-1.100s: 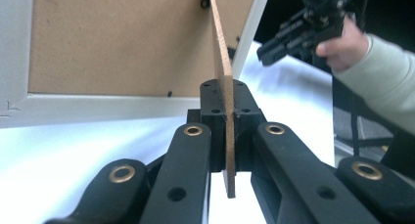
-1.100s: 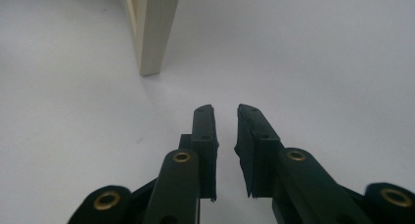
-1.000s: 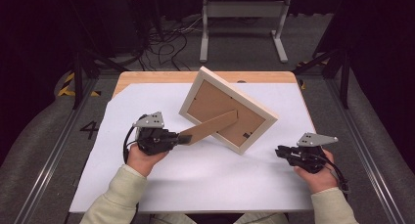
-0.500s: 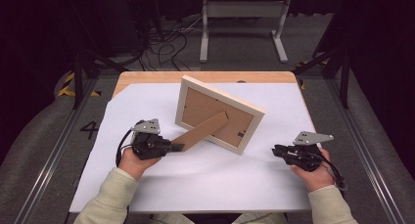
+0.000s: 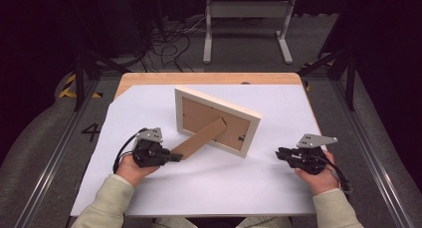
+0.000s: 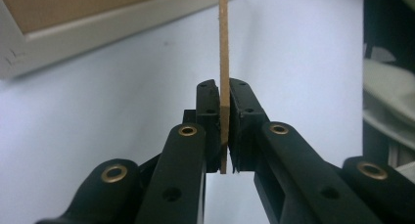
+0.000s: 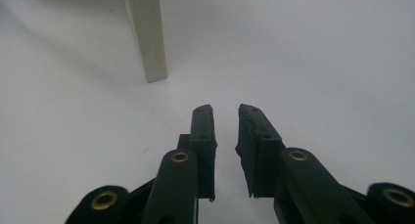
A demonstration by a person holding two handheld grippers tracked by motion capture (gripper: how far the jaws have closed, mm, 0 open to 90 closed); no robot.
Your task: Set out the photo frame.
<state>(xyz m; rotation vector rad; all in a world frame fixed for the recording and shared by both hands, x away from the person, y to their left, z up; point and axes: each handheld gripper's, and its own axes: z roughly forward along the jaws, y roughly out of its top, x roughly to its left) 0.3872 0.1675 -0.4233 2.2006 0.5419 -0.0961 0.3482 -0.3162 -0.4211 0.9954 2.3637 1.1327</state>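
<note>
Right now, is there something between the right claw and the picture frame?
Nothing visible. Only bare white table cover lies between the open right claw and the picture frame, whose corner stands ahead, slightly left.

picture frame cut off by top edge, its glass face turned away, stand top cropped

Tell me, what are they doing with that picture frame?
A person is setting up a picture frame on the white table. The left gripper is shut on the frame's brown stand, the prop on its back. The frame stands nearly upright with its back to the person. The right gripper rests on the table beside the frame, jaws a little apart, holding nothing.
</note>
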